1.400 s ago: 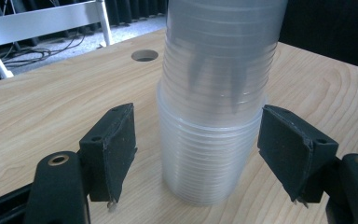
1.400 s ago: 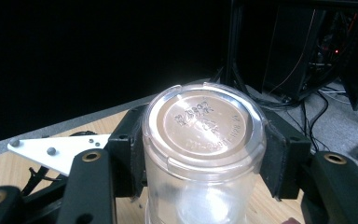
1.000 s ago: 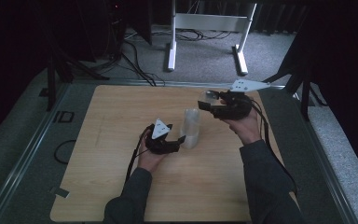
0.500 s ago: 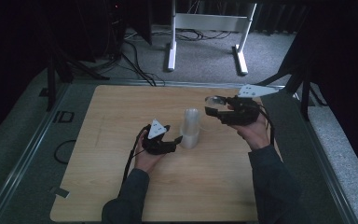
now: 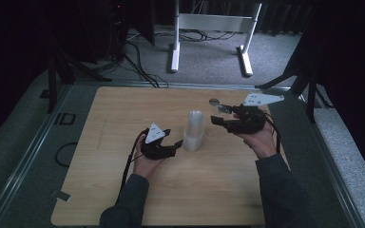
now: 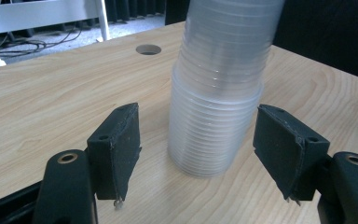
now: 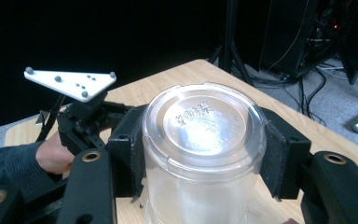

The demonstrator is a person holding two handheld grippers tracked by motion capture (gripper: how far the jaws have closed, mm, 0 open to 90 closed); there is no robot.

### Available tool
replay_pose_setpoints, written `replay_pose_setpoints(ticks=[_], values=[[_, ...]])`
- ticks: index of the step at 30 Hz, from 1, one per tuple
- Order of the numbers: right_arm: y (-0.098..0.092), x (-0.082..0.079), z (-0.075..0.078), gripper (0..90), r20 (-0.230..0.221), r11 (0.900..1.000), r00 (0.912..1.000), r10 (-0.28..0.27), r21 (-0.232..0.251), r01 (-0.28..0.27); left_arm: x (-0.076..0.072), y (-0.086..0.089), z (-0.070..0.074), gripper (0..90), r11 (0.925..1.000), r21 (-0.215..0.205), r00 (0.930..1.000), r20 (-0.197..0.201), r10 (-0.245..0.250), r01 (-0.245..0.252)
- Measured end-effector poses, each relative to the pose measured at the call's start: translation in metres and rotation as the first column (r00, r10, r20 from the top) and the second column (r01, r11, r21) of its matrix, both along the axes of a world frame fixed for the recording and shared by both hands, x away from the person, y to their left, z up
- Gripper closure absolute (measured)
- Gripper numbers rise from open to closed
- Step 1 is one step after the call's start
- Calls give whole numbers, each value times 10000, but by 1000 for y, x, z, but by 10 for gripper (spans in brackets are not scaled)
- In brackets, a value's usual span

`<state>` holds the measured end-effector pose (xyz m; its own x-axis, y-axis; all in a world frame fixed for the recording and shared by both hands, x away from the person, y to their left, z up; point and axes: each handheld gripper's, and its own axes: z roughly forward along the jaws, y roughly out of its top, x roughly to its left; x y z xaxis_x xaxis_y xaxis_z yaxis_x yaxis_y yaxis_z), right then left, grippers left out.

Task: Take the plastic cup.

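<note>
Stack of clear plastic cups [image 5: 193,130] standing upside down near the middle of the wooden table [image 5: 109,123], bases up.

Left hand [image 5: 146,161] low at the table's near-centre, forearm coming in from the bottom edge, palm up under the left gripper [image 5: 175,147]. Jaws spread wide, one either side of the stack's lower part [image 6: 214,126], a clear gap on each side, not touching.

Right hand [image 5: 258,139] raised to the right of the stack, wrist bent, holding the right gripper [image 5: 215,119] level with the stack's top and pointing left at it. Jaws flanking the topmost cup [image 7: 204,140]; seemingly against its sides, though contact hard to confirm from this angle. Small round hole [image 5: 214,101] in the tabletop just behind.
</note>
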<state>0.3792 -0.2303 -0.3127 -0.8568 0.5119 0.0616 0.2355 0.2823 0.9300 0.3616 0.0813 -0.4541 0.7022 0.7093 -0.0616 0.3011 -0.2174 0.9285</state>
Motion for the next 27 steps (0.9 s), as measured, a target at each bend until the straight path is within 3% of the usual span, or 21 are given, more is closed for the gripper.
replay_pose_setpoints(ticks=[12,21,27], values=[[2,-4,-16,413,-264,9997,9995,144,-211,-150,-12,2,4,301,9994,-134,9994,126,-312,314],[9,-6,-25,413,-291,9976,9989,373,-572,-389,-23,-2,13,296,9947,-43,9944,234,-1026,1028],[12,-7,-27,413,-320,9971,9987,397,-633,-417,-27,-2,20,293,9929,-159,9923,383,-1176,1182]])
